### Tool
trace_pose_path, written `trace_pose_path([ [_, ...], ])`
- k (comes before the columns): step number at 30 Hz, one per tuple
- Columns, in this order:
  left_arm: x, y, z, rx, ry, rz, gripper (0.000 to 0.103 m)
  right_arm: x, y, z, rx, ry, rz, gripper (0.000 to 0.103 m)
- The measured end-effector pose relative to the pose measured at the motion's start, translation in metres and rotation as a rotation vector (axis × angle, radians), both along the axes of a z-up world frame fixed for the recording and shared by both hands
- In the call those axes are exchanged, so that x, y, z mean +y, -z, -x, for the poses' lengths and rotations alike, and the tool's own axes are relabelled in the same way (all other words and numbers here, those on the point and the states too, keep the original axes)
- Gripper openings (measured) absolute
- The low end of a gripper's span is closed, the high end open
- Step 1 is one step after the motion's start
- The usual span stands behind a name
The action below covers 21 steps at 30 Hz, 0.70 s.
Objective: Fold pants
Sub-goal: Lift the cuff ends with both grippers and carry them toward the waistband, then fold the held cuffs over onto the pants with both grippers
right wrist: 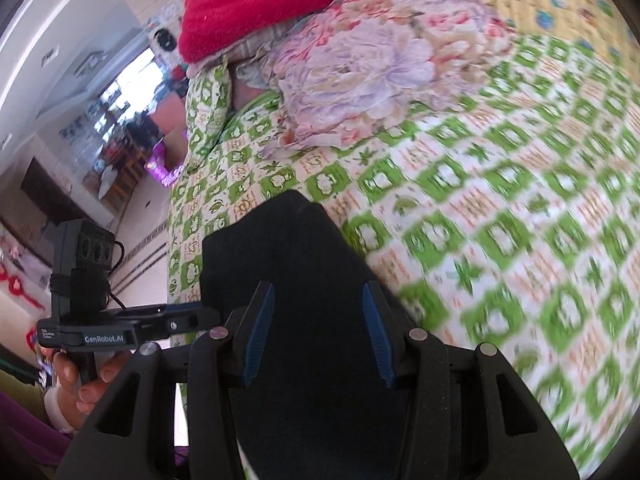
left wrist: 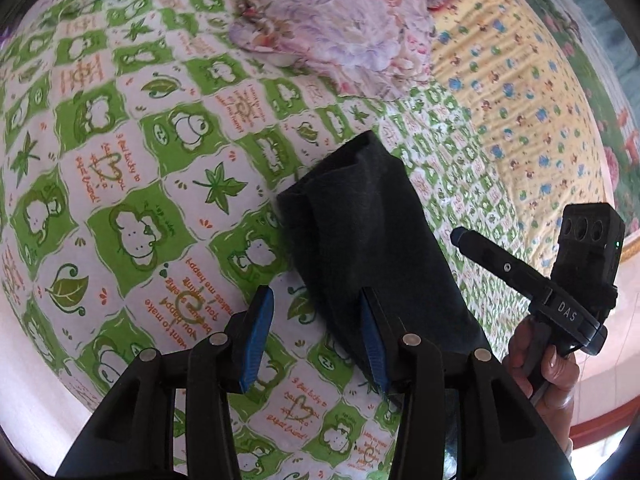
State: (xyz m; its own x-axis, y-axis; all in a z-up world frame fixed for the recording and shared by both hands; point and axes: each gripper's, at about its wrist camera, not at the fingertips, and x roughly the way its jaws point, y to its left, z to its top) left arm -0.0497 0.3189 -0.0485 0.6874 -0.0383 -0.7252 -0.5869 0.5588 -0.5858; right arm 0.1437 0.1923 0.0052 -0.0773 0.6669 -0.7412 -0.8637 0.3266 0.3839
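Left wrist view: the left gripper (left wrist: 316, 336) hangs over the green-patterned bedsheet (left wrist: 132, 208) with its jaws apart, nothing between them. Just to its right lie the folded black pants (left wrist: 360, 232), then the right gripper (left wrist: 456, 236) in a hand (left wrist: 540, 364). In the right wrist view its jaws gape over the pants, not clamping.

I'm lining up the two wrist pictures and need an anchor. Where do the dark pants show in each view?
Left wrist: the dark pants lie centre-right, running from behind the right-hand blue pad up toward mid-frame.
Right wrist: the dark pants fill the lower centre, seen between and beyond both blue pads.
Shared landmark: the crumpled floral cloth on the green-checked sheet, beyond the pants.
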Motion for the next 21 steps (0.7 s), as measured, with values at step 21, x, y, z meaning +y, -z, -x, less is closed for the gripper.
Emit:
trace_pose_path([
  [21, 0.019, 0.011, -0.019, -0.008, -0.036, 0.051, 0.045, 0.092, 0.038, -0.036, 0.163, -0.296, 0.113, 0.047],
])
